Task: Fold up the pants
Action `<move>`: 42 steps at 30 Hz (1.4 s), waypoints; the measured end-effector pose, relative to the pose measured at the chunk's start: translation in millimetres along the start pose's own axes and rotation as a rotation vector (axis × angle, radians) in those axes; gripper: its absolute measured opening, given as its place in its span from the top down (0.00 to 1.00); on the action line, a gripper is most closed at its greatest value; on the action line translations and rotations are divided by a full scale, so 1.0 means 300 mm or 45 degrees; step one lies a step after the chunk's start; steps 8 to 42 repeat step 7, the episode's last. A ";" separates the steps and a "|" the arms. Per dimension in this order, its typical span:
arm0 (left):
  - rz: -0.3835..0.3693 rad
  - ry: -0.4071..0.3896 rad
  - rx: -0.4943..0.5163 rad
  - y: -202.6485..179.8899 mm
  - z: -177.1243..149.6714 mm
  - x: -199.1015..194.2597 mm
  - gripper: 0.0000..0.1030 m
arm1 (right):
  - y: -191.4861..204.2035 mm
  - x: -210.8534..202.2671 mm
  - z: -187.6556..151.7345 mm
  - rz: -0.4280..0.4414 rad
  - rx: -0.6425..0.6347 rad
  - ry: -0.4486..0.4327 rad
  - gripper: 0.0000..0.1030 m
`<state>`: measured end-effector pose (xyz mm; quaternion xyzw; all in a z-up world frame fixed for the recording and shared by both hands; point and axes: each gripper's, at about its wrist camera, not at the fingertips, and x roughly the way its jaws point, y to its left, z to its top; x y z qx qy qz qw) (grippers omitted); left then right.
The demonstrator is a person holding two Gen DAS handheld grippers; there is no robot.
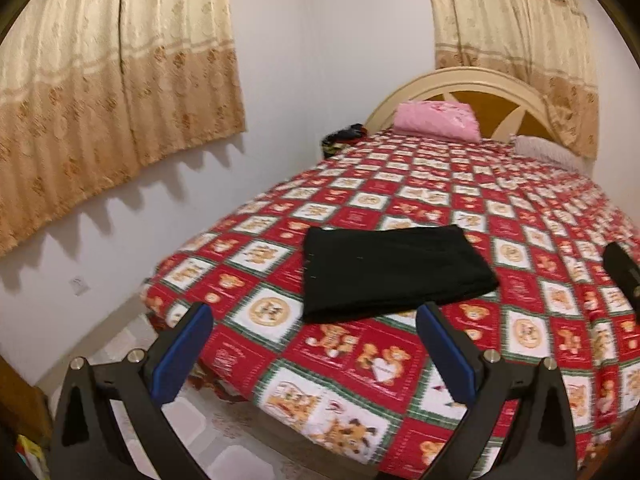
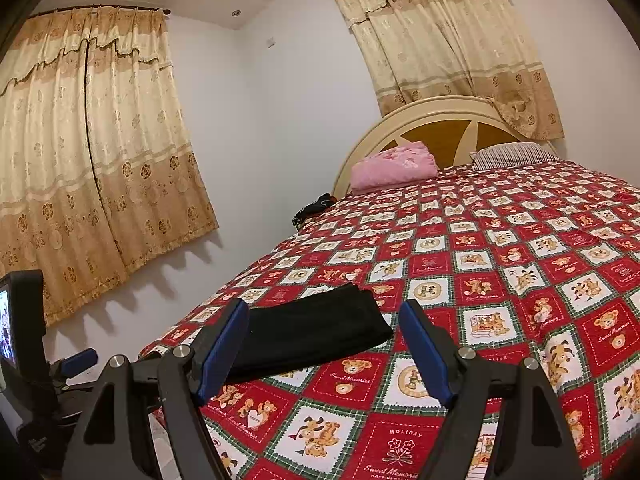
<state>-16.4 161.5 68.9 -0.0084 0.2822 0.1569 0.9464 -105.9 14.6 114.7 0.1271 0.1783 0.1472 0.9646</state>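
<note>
The black pants (image 1: 394,270) lie folded flat on the quilt (image 1: 520,240), long axis crosswise, just ahead of both grippers. The left gripper (image 1: 314,346) and right gripper (image 2: 324,344) stand apart, empty; the left looks slightly nearer, though fisheye distortion makes that uncertain.

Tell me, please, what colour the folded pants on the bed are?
Plain black; the pants show best in the left wrist view.

Both wrist views look slightly downward from the bed's (image 1: 520,208) foot toward the headboard (image 2: 440,120), sharing it.
</note>
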 end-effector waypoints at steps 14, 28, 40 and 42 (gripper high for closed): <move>-0.013 -0.022 0.021 -0.021 -0.003 -0.009 0.00 | 0.001 0.003 -0.004 0.001 0.000 0.004 0.24; -0.013 -0.022 0.021 -0.021 -0.003 -0.009 0.00 | 0.001 0.003 -0.004 0.001 0.000 0.004 0.24; -0.013 -0.022 0.021 -0.021 -0.003 -0.009 0.00 | 0.001 0.003 -0.004 0.001 0.000 0.004 0.24; -0.013 -0.022 0.021 -0.021 -0.003 -0.009 0.00 | 0.001 0.003 -0.004 0.001 0.000 0.004 0.24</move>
